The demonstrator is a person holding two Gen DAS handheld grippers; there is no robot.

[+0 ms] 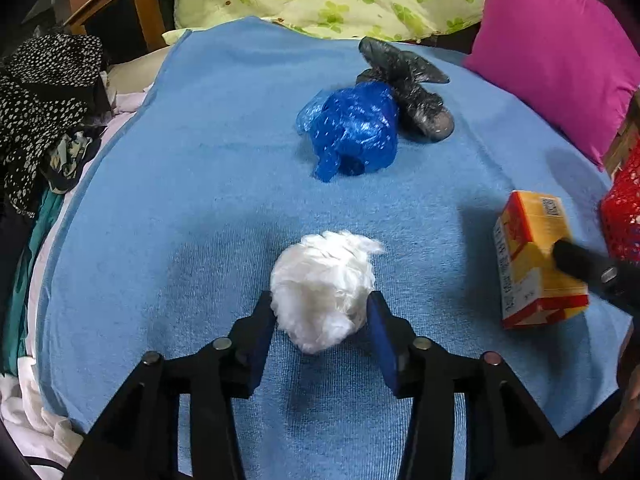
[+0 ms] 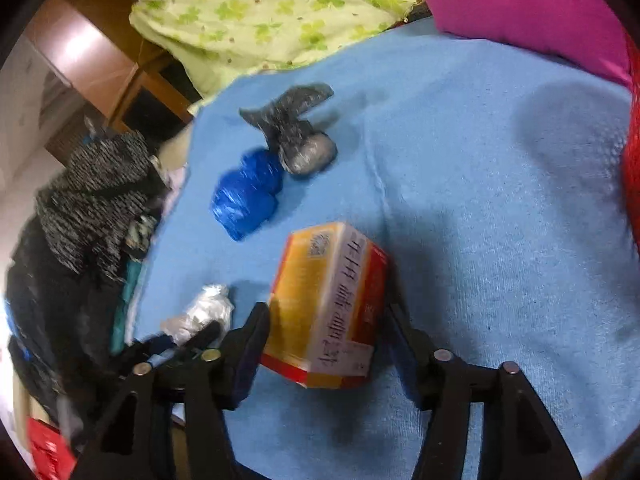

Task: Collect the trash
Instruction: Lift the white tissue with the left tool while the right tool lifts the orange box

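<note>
white tissue wad (image 1: 322, 292) lies on the blue towel (image 1: 200, 184), between the left gripper (image 1: 322, 314) fingers, which touch its sides — clamped lightly, it seems. the right gripper (image 2: 326, 320) fingers straddle the box (image 2: 328, 304); whether they bear on it i cannot tell. blue bag (image 1: 352, 128) and black bag (image 1: 408, 84) wait farther back. risk: the soft wad compresses and slips out on lifting — and the box, gripped low, may tip out.

Both tools look alike — the left gripper (image 1: 320, 312) and the right gripper (image 2: 326, 324) have matte black angular arms, round silver pivot screws and flat blue pads (image 1: 382, 336). At the left view's right edge shows bare skin — the person's hand (image 1: 624, 400).
</note>
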